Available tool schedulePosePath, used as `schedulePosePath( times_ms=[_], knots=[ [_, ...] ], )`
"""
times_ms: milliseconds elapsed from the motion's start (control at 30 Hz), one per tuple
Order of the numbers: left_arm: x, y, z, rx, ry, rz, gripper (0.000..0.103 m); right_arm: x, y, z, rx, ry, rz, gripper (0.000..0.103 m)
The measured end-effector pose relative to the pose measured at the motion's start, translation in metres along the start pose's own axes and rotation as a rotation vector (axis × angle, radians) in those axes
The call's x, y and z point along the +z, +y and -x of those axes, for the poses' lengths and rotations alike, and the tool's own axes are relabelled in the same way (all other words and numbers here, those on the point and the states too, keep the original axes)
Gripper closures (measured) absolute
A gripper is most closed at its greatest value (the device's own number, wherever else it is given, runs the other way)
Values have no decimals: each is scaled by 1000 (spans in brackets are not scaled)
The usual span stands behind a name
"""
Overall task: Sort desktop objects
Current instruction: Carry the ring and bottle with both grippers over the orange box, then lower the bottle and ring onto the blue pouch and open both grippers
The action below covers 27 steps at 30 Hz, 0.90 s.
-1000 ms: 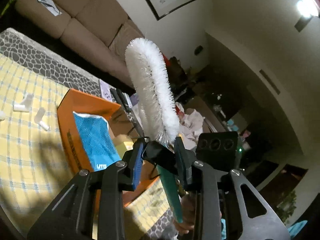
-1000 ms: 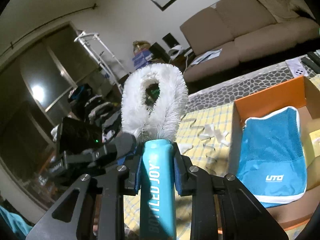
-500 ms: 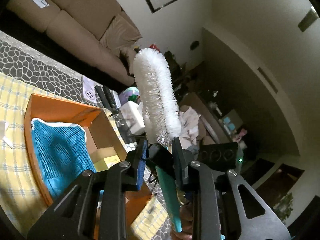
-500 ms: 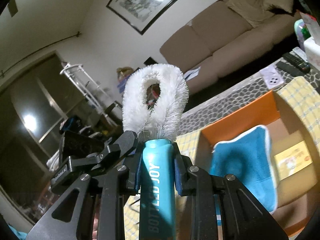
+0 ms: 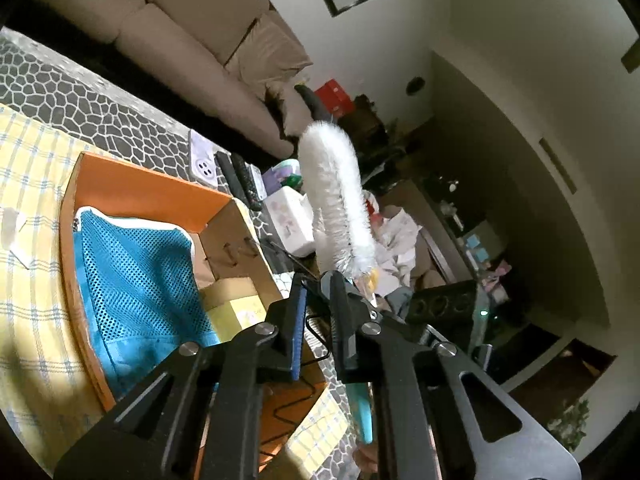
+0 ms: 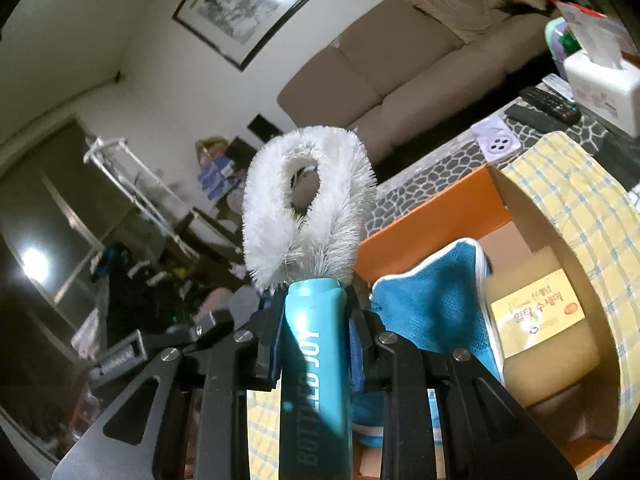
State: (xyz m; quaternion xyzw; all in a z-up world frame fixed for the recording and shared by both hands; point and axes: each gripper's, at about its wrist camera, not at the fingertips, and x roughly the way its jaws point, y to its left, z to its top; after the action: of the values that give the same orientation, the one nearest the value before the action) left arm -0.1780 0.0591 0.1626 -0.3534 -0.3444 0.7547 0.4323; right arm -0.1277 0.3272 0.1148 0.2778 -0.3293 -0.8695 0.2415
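Grip, right hand: right gripper (image 6: 316,308) closed firmly on the teal plastic handle of the white-bristled bottle brush (image 6: 314,360), pads pressing both flanks of the handle just below the bristle loop. The brush's long axis runs straight out along the gripper's own fingers, handle near, looped head far and raised, carried in the air clear of any surface. Left gripper (image 5: 318,312): jaws drawn almost together, nothing between them; in its view the brush (image 5: 336,208) stands just beyond and to the right of its tips, not touched. Next outward, low and to the right of the brush head in the right wrist view: open orange cardboard box (image 6: 424,216), resting on the yellow checked cloth (image 6: 560,168). Contents: blue mesh pouch (image 6: 432,304) on the near-left side, small yellow printed carton (image 6: 536,312) to its right, bare cardboard floor around the carton. Judgement: the box is the likely destination, and the right hand alone bears the brush, so the coming move probably calls for swinging the head rightward and down, long axis laid along the box. Farther: remote controls and white tissue box at the table's far right edge; beige sofa beyond.
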Motion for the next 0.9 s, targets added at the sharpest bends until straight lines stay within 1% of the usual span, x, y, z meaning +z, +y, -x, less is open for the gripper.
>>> schedulePosePath(
  times_ms=[67,100,167,233,267,367,533,567,600,667,700,800,900],
  knots=[
    [1,0,3,4,-16,5,94,2,-3,2,-44,-1,-3,78],
    [2,0,5,2,-22,9,96,3,-4,0,-81,10,0,78],
    [1,3,8,6,-34,18,97,-1,-5,-10,-202,55,37,78],
    [1,7,7,13,-35,31,98,-7,-8,-24,-291,109,71,78],
    [2,10,7,15,-37,39,98,-12,-9,-32,-318,137,81,78],
    [2,15,7,8,-45,59,98,-19,-10,-49,-370,189,105,78],
    [3,14,6,12,-53,50,98,-28,-11,-71,-431,244,126,78],
    [3,15,6,14,-52,51,98,-30,-12,-76,-457,255,133,77],
    [3,16,4,20,-50,53,98,-32,-13,-79,-486,263,138,73],
    [2,20,2,25,-46,62,98,-34,-15,-79,-513,259,142,67],
    [1,20,2,27,-44,67,98,-33,-16,-78,-511,254,144,62],
    [0,24,-1,39,-38,75,98,-29,-21,-74,-524,242,133,61],
    [-1,25,-4,51,-32,74,98,-22,-19,-61,-503,205,101,61]
  ],
)
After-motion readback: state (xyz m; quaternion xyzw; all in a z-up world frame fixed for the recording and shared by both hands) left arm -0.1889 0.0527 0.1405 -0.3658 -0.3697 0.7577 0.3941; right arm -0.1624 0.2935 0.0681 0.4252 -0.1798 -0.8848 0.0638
